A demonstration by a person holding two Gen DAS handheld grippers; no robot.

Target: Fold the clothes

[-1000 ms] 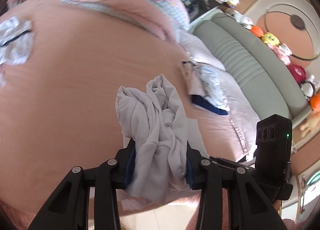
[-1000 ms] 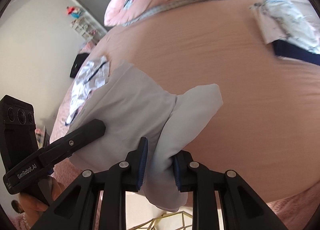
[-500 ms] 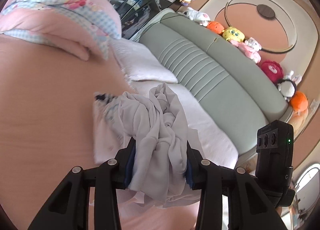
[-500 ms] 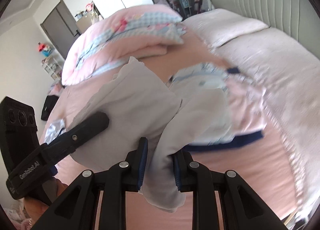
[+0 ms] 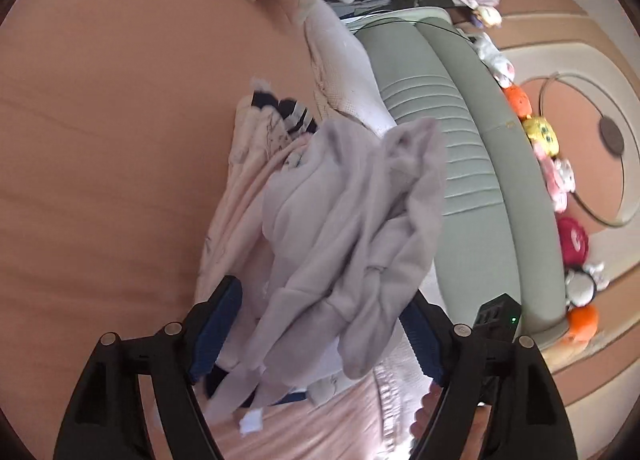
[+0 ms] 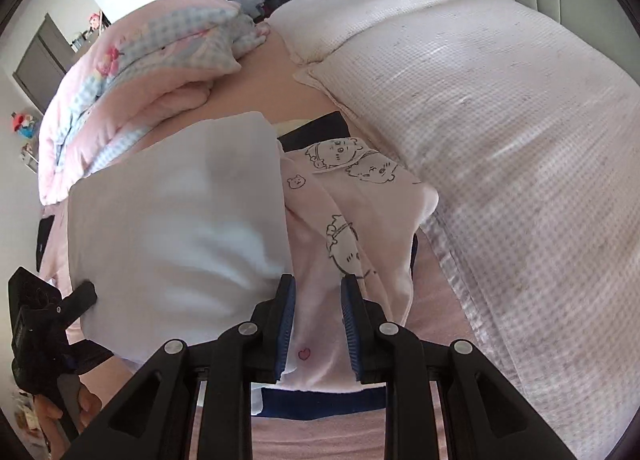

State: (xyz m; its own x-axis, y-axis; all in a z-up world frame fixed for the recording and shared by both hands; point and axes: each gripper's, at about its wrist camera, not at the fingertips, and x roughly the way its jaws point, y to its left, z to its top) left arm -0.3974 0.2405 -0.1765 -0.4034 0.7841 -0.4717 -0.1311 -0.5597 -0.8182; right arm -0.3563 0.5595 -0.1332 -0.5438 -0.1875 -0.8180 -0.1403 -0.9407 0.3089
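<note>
A pale grey garment [image 5: 352, 227] lies bunched between the jaws of my left gripper [image 5: 320, 324]. The jaws stand wide apart and the cloth hangs loose between them. In the right wrist view the same grey garment [image 6: 180, 219] rests as a folded slab on a stack of folded clothes, beside a pink printed garment [image 6: 352, 211] with cartoon figures. My right gripper [image 6: 318, 316] is open over the pink garment with nothing between its pads. The left gripper's body [image 6: 40, 324] shows at the lower left of the right wrist view.
The stack lies on a pink bedsheet [image 5: 100, 139]. White pillows [image 6: 500, 99] lie to the right and a green padded headboard [image 5: 460, 147] stands behind them. A folded pink quilt [image 6: 140, 71] lies at the back. Plush toys [image 5: 544, 139] line the headboard top.
Both grippers carried the grey garment right across the bed to the stack of folded clothes. Both jaws have opened: the right no longer pinches the cloth, and the left's jaws spread wide.
</note>
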